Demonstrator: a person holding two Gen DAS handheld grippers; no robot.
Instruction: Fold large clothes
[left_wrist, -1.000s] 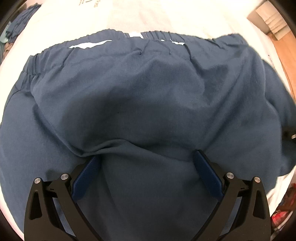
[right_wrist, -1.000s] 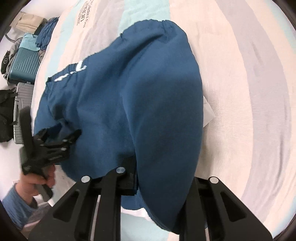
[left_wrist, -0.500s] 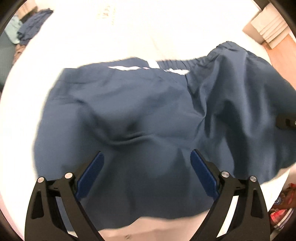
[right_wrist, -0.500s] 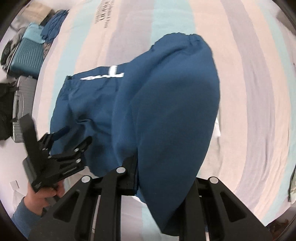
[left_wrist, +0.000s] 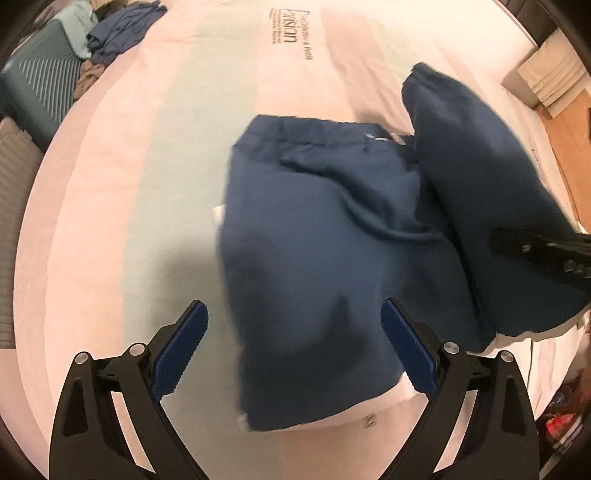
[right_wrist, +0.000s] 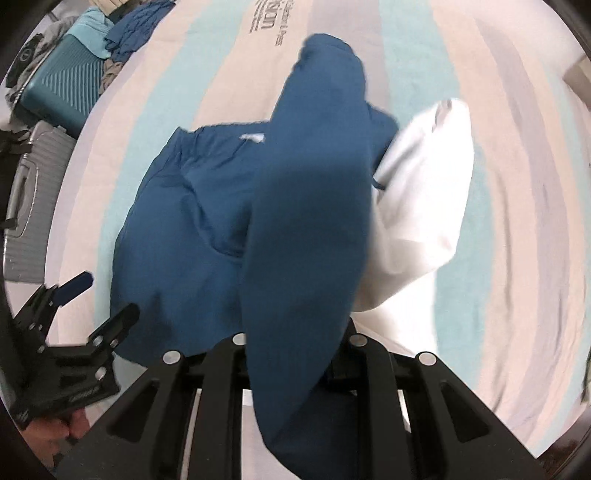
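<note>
Gripping a fold of the blue garment (right_wrist: 306, 221), the right gripper (right_wrist: 295, 354) has its fingers closed on the cloth, which hangs in a long hump from between them and reaches toward the far edge of the bed (right_wrist: 517, 184). A white lining or pocket (right_wrist: 417, 206) shows beside that lifted part, on its right. The left gripper (left_wrist: 295, 343) has its blue fingers (left_wrist: 181, 347) spread wide with nothing pinched between them; it hovers above the near part of the garment (left_wrist: 314, 266) and does not touch it.

The garment looks like shorts or trousers with an elastic waistband (left_wrist: 306, 127), which lies toward the far edge of the bed. Its left half lies fairly flat on the striped cover, near the middle of the bed; the right half is raised and bunched in the right fingers.

By my judgement the fold is only partly made: one side is lifted, apparently to go over the flat half, but it is not yet laid down or smoothed. Still to do are setting that half down, squaring the edges, and probably at least one further fold. A pile of clothes (left_wrist: 122, 26) waits at the far left corner, so more may follow.
</note>
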